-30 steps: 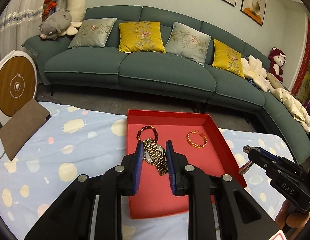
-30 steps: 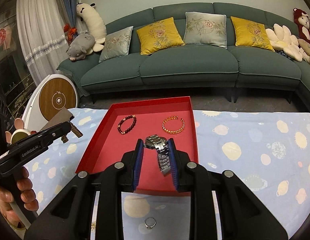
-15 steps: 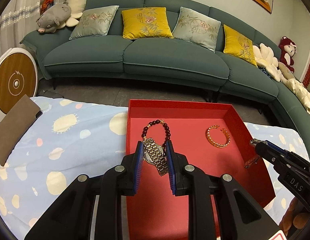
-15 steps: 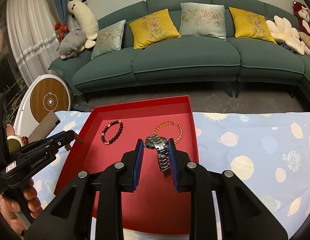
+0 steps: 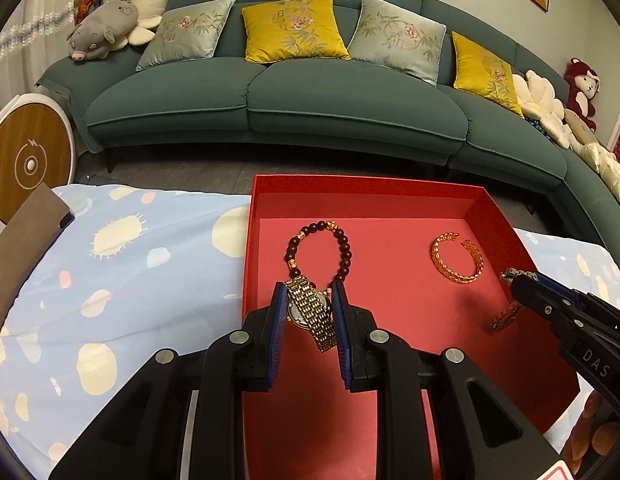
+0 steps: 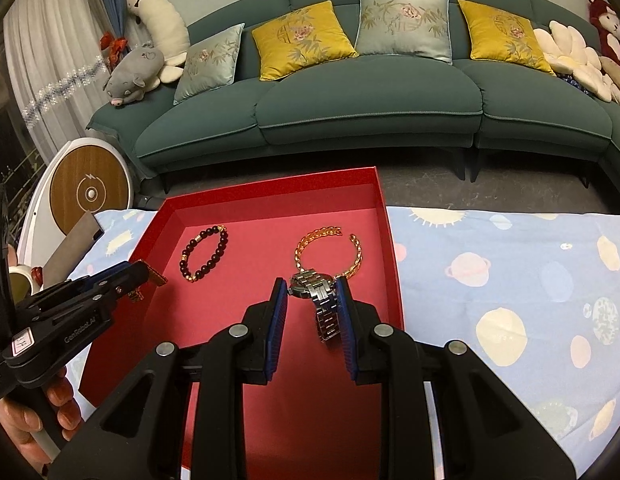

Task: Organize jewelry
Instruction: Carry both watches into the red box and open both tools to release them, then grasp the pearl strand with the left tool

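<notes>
A red tray (image 5: 269, 184) lies on the blue patterned cloth. In it lie a dark bead bracelet (image 5: 344, 240) and a gold open bangle (image 5: 456, 276). My left gripper (image 5: 310, 312) is shut on a gold watch (image 5: 312, 312) and holds it over the tray's left part, just before the bead bracelet. My right gripper (image 6: 312, 306) is shut on a silver watch (image 6: 320, 296) and holds it over the tray's right part, just before the bangle (image 6: 356, 256). The bead bracelet (image 6: 207, 254) and tray (image 6: 269, 186) also show in the right wrist view.
A brown flat pad (image 5: 17, 256) lies at the cloth's left edge, beside a round white and wood device (image 5: 25, 160). A green sofa (image 5: 310, 92) with cushions stands beyond the table. The cloth (image 6: 510, 280) stretches right of the tray.
Both grippers have moved forward and down over the tray with their watches still held. The bracelet and bangle now lie just ahead of the fingertips.
</notes>
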Demonstrator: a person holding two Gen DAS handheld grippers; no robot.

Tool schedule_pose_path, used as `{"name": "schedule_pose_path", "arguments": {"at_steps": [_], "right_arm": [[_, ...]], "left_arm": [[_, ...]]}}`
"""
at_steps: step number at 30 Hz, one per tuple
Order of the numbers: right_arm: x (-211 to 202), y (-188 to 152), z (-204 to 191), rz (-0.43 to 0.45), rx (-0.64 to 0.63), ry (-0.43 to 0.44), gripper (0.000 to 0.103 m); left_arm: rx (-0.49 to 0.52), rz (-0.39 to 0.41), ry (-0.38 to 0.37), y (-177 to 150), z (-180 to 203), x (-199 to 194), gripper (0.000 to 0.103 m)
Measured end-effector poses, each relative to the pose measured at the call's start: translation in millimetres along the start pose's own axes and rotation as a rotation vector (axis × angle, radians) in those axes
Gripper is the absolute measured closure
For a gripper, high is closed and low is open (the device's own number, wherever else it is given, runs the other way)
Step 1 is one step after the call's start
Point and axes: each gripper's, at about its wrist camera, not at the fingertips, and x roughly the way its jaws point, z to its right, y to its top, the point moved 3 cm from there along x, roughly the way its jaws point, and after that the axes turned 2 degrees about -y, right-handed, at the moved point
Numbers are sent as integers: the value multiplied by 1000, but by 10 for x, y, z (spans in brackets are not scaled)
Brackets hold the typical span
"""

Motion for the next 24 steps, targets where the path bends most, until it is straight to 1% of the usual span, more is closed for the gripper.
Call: {"name": "schedule_pose_path", "arguments": {"at_steps": [9, 10, 11, 12, 13, 15, 20, 22, 24], "right_arm": [[152, -1, -11, -15, 7, 2, 78], [138, 1, -9, -5, 6, -1, 78], [107, 8, -8, 12, 6, -3, 77], [54, 21, -14, 31, 6, 1, 77], [0, 35, -16, 46, 5, 1, 76], [-159, 62, -21, 70, 7, 5, 75], [-720, 18, -41, 98, -6, 19, 75], [-985, -55, -60, 106, -7, 23, 73], [-1180, -136, -81, 98, -2, 27, 70]], "left_arm": [[-10, -11, 7, -10, -19, 80, 85], [-20, -9, 7, -2, -35, 67, 81], [-26, -4, 7, 10, -46, 45, 81], [-31, 4, 8, 25, -60, 13, 77], [-35, 15, 14, 46, -72, -38, 66], [-40, 47, 19, 91, -83, -192, 56], [14, 108, 29, 132, 24, -706, 49], [38, 135, 34, 59, 63, -954, 44], [64, 132, 26, -78, 100, -1167, 41]]}}
